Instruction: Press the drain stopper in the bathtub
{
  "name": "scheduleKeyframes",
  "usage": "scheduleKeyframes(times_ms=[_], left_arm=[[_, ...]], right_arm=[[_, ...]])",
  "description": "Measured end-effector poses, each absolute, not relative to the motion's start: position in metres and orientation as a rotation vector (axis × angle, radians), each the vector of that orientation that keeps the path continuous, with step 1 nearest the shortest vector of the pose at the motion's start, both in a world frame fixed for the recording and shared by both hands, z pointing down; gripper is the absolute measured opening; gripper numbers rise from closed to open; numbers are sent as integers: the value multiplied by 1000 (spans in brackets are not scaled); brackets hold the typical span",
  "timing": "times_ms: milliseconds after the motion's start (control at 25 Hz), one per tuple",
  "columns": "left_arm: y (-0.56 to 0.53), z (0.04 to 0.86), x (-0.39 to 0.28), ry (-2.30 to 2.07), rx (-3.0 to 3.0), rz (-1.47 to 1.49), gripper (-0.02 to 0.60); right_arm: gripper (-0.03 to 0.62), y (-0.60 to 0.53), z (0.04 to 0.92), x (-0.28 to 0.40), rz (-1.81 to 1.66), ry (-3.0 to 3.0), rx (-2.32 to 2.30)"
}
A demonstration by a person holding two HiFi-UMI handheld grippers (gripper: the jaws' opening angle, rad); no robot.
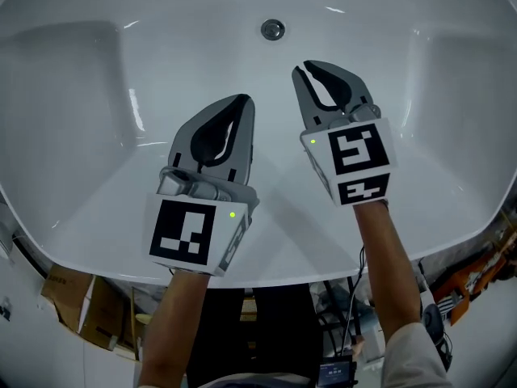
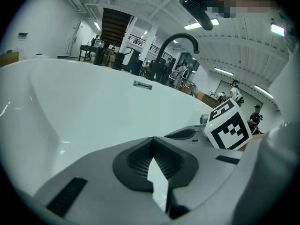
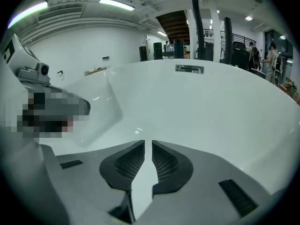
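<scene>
The round chrome drain stopper sits in the floor of the white bathtub, at the far middle of the head view. My right gripper hovers over the tub with its tips a short way on the near side of the stopper, not touching it. Its jaws stand a narrow slit apart with nothing between them. My left gripper hangs lower left, farther from the stopper, its tips together and empty. The stopper is not seen in either gripper view.
A small rectangular plate is set in the far tub wall, also visible in the right gripper view. A black curved faucet rises behind the rim. Cardboard boxes and cables lie under the near rim.
</scene>
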State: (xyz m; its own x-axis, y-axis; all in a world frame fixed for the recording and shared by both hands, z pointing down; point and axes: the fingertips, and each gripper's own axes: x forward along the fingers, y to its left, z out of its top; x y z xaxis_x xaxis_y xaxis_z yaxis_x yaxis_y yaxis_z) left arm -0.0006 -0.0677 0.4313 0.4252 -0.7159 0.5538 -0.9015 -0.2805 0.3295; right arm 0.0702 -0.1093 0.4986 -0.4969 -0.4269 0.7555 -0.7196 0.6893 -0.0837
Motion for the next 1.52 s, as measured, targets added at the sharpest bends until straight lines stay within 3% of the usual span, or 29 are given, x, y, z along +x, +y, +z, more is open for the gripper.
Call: scheduleKeyframes(times_ms=[200,1000,1240,1520], left_arm=[[-81,488,-11,-1352,2047,428,5],[-80,553,-12,-1302,1965,458,6],[-77,570,-17,-1293,1955,469,6],[-79,578,-23,-1284,1957,469,6]], right_arm=[[61,-123,573,59,525,-2126,831],[81,-161,723,51,467,-2003,771],[32,-173,757,48,463,-1972,781],[18,-180,785,49,484,-1929,796]])
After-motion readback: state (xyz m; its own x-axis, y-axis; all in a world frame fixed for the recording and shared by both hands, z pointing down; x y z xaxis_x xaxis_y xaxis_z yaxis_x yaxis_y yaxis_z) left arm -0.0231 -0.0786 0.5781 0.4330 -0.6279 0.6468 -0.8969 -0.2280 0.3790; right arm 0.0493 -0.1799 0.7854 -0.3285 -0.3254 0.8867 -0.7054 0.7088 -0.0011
